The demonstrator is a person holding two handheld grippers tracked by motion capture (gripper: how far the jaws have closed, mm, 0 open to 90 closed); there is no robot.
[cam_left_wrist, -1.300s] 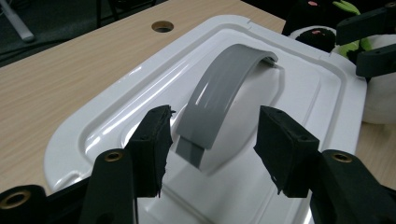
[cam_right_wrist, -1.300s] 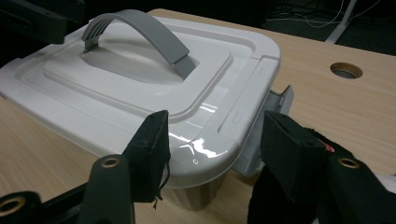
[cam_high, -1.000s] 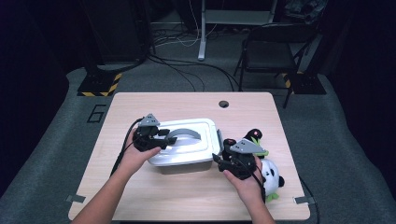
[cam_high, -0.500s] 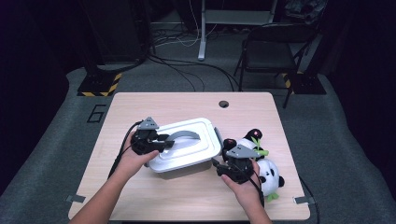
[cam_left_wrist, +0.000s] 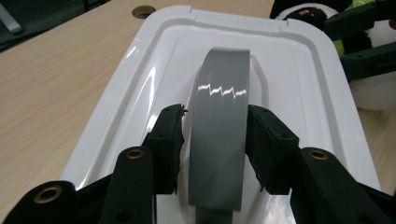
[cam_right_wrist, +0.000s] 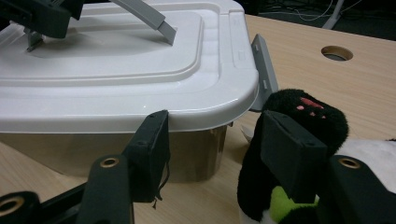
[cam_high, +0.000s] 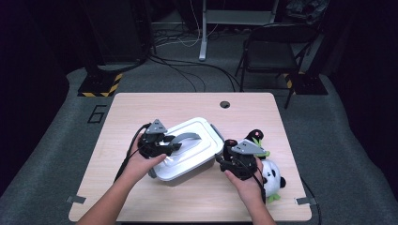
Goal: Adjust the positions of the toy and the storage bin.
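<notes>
i'm seeing the white box (cam_high: pixel 187 147) sitting mid-surface (cam_high: pixel 122 112), its lid on. my left gripper (cam_left_wrist: pixel 214 140) is straddling the grey handle (cam_left_wrist: pixel 223 121) with its fingers (cam_left_wrist: pixel 169 140) having just eased apart, narrow gaps showing either side. my right gripper (cam_right_wrist: pixel 212 154) is hanging partly open at the box's 4 o'clock corner, gripping nothing, one finger lying against the plush panda (cam_right_wrist: pixel 299 116).

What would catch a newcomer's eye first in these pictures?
The white plastic lidded box sits mid-table on the pale wooden table, with the left claw straddling its curved grey handle. Beside the box's right end lies a black-and-white plush panda, where the right claw points at the box corner.
</notes>
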